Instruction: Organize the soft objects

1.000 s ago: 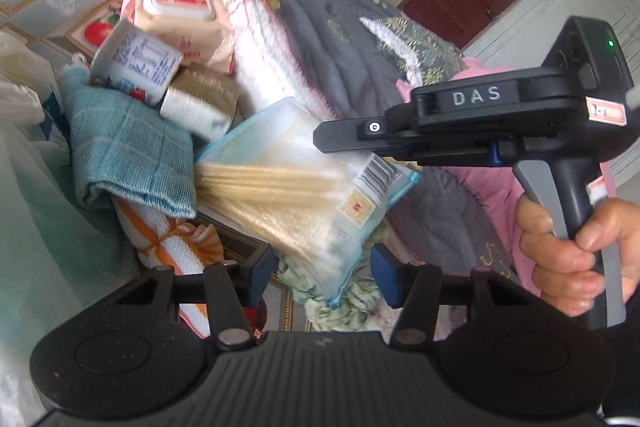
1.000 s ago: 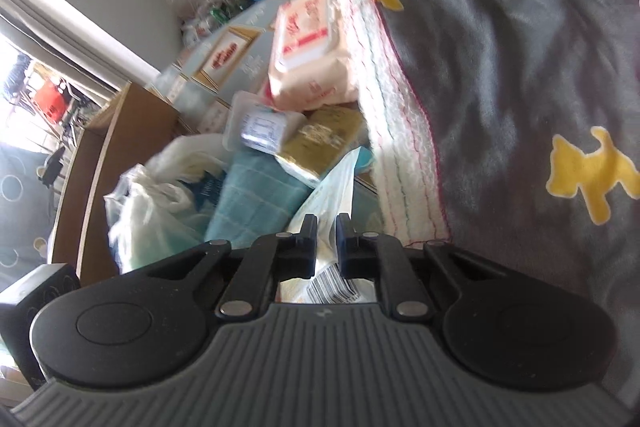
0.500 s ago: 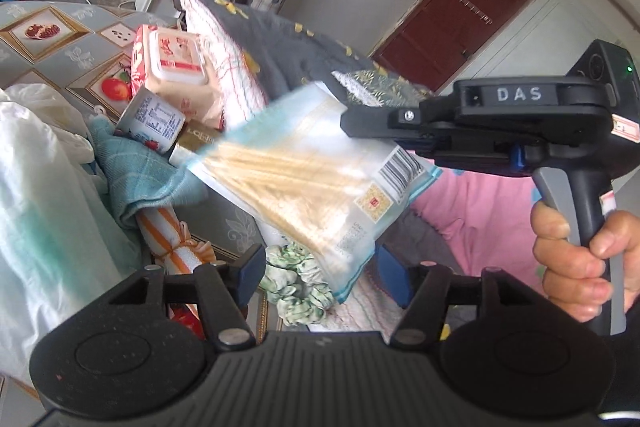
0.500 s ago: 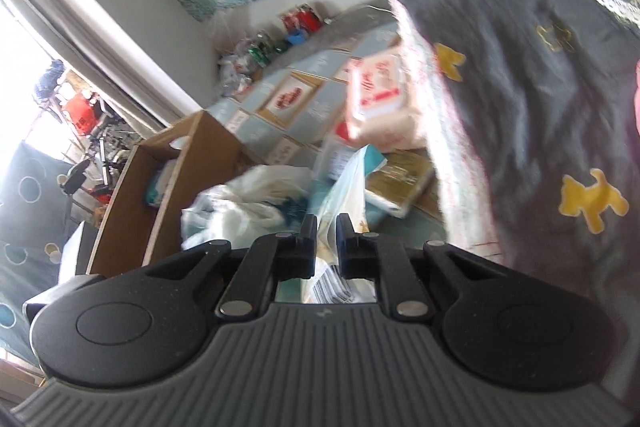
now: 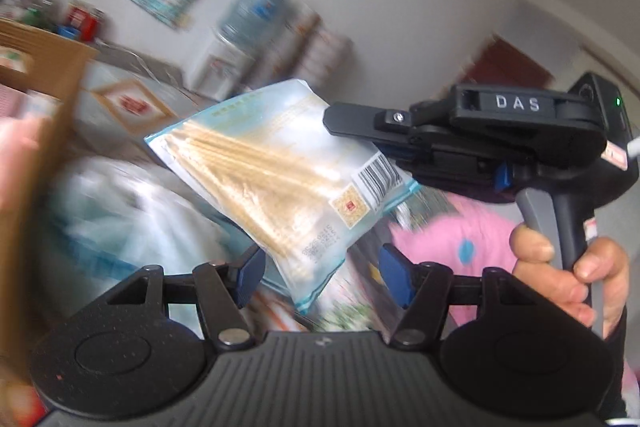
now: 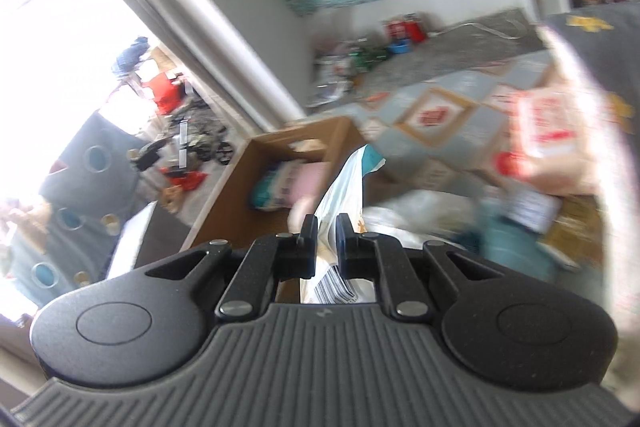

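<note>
While the whole backdrop smears with blur, the cardboard box (image 5: pixel 38 131) sits at the far left of the left wrist view, its brown wall filling that edge, and in the right wrist view (image 6: pixel 256 183) it stands open-topped with a soft pink and teal pack (image 6: pixel 286 189) lying inside. Just right of the box, a heap of white plastic bags (image 5: pixel 132 211) spreads low in the frame, too blurred to read any detail. Centre stage now: the noodle packet (image 5: pixel 280 179), pale blue with a bundle of tan sticks showing through and a barcode at one corner, hangs tilted in the air, clear of everything below. Under it the left gripper (image 5: pixel 322 277) has its blue pads spread apart, jaws having just widened, and the packet's lower tip dips between them without either pad pressing on it. Moving right, the right gripper (image 5: pixel 352 133) comes in from the side with its black fingers clamped tight on the packet's barcode end; its own camera shows that pinch close up (image 6: pixel 326 227), the packet (image 6: pixel 344 187) rising edge-on between the fingers. Far right, a hand (image 5: pixel 572 275) wraps the grey handle, with pink fabric (image 5: pixel 460 239) behind it.
</note>
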The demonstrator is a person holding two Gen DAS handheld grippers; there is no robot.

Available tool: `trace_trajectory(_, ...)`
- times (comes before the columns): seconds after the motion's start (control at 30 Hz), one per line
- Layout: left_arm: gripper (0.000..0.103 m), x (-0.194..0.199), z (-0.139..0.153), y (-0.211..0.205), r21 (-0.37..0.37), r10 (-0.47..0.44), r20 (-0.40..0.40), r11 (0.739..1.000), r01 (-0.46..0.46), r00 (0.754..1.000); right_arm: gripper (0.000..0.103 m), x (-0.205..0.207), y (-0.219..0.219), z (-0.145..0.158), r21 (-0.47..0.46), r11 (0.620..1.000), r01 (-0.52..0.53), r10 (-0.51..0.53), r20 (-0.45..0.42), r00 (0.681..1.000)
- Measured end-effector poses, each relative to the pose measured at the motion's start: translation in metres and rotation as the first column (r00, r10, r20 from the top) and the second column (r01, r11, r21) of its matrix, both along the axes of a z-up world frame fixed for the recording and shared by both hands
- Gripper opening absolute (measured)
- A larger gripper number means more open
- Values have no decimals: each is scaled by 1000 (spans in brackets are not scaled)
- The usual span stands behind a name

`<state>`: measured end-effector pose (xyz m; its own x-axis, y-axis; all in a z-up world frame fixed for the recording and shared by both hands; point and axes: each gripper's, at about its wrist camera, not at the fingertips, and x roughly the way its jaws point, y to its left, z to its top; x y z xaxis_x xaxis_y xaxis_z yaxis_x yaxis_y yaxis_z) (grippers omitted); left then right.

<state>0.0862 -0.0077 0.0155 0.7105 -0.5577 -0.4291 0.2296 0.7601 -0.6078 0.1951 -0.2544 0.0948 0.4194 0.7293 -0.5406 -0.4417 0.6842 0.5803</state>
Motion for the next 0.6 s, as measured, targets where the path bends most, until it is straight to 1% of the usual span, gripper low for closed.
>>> trace_trajectory(0.1,63,-6,4,40,9,107,3,994,-107,994,8,13,50,-1,42,997,-63,64,-19,998)
trace_trajectory(0.17,63,-10,4,66,20,179,-7,984,-179,984,8,23,84,-5,62,993,-101,104,-43,994)
trace_trajectory(0.23,63,-13,2,92,28,250,-19,968,-250,968,8,33,118,-12,78,988,-130,136,-71,988)
trace_trajectory(0.37,63,-12,-2,136,48,384,-57,923,-382,921,8,55,185,-34,111,981,-159,175,-153,973)
trace_trajectory(0.47,63,-11,-6,158,107,482,-75,874,-473,873,7,72,235,-58,105,981,-166,186,-223,957)
trace_trajectory(0.53,63,-14,-7,171,126,527,-85,848,-515,846,6,83,264,-76,105,981,-164,187,-272,944)
trace_trajectory(0.6,63,-25,-7,184,136,559,-89,827,-546,824,6,94,290,-93,101,983,-151,175,-312,934)
